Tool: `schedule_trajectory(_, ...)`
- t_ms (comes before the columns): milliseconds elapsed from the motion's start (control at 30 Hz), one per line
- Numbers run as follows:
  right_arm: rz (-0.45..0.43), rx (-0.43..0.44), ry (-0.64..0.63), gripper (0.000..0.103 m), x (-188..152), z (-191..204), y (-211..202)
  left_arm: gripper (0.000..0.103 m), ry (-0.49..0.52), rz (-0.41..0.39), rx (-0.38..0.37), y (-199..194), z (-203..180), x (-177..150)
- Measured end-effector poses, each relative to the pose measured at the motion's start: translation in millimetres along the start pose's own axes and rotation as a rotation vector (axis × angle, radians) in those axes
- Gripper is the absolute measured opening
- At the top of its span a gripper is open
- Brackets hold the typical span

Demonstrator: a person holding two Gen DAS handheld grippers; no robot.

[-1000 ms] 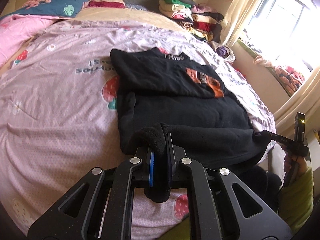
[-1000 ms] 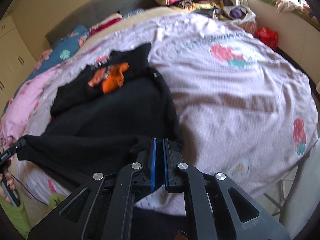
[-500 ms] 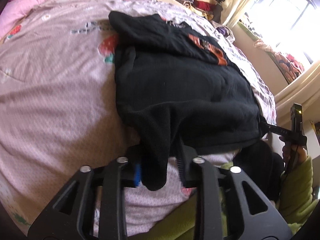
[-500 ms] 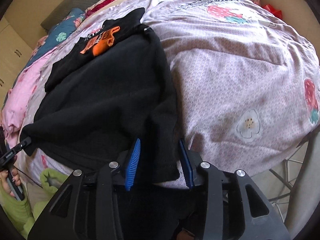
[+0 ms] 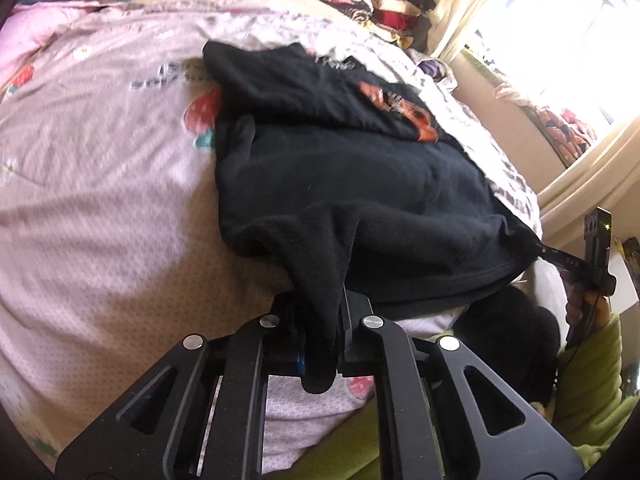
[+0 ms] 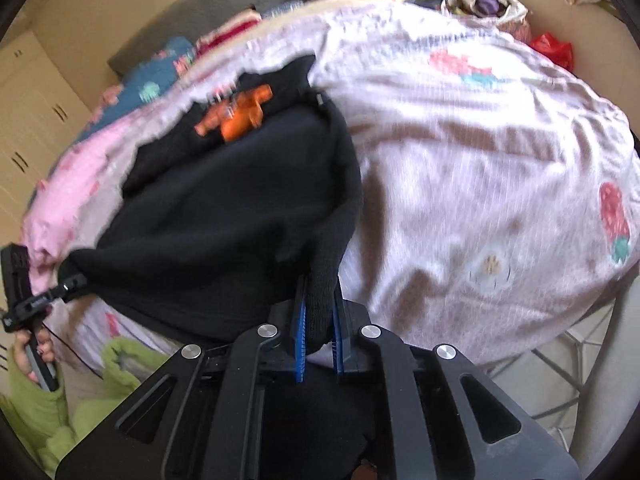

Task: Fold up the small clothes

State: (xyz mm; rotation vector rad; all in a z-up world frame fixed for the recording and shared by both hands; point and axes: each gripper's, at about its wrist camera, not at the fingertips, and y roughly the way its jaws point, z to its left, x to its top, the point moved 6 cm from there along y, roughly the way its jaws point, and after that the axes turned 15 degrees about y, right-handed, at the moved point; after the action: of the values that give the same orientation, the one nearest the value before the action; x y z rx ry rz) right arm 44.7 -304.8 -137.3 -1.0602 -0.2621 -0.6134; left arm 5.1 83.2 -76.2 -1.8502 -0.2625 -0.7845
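A black fleece garment with an orange print (image 5: 344,168) is spread on the bed's pink strawberry-patterned cover (image 5: 100,200). The left gripper (image 5: 320,320) is clamped on its near corner, the jaws having just closed. The right gripper (image 6: 318,308), likewise just closed, pinches the opposite corner, apparently the hem.

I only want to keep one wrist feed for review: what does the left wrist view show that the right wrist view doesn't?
Only the left wrist view shows the bright window and the left tongs shut on the black garment's near corner. Only the right wrist view shows the cream cupboards, the red bag and the right tongs shut on the other corner. Both show the garment with its orange print on the pink strawberry-print bedcover and the stacked folded clothes beyond.
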Motion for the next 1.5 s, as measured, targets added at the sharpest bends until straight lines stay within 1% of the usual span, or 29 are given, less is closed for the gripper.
schedule_trajectory(67, -0.052, 0.04, -0.002, 0.009, 11, 10, -13, 0.003, -0.01, -0.023, -0.021, -7, -1, 5)
schedule_trajectory(267, -0.167, 0.129, 0.009, 0.009, 45, 36, -39, 0.003, -0.06, -0.096, -0.082, -24, 5, 25)
schedule_trajectory(400, -0.228, 0.157, 0.044, 0.009, 73, 43, -49, 0.003, -0.078, -0.161, -0.066, -39, 13, 43)
schedule_trajectory(500, -0.257, 0.164, 0.077, 0.009, 90, 44, -51, 0.003, -0.081, -0.198, -0.035, -44, 20, 54)
schedule_trajectory(567, -0.269, 0.171, 0.086, 0.009, 102, 48, -52, 0.003, -0.09, -0.212, -0.032, -45, 24, 59)
schedule_trajectory(667, -0.284, 0.164, 0.07, 0.009, 114, 59, -49, 0.003, -0.109, -0.229, -0.027, -46, 30, 67)
schedule_trajectory(900, -0.328, 0.149, 0.022, 0.009, 143, 87, -44, 0.003, -0.131, -0.306, 0.028, -56, 44, 96)
schedule_trajectory(1100, -0.349, 0.133, 0.024, 0.009, 161, 100, -35, 0.003, -0.157, -0.344, 0.04, -58, 54, 112)
schedule_trajectory(1233, -0.366, 0.114, 0.022, 0.009, 170, 104, -29, 0.003, -0.169, -0.352, 0.052, -56, 59, 120)
schedule_trajectory(1500, -0.367, 0.084, 0.052, 0.009, 187, 103, -4, 0.003, -0.19, -0.358, 0.082, -44, 70, 134)
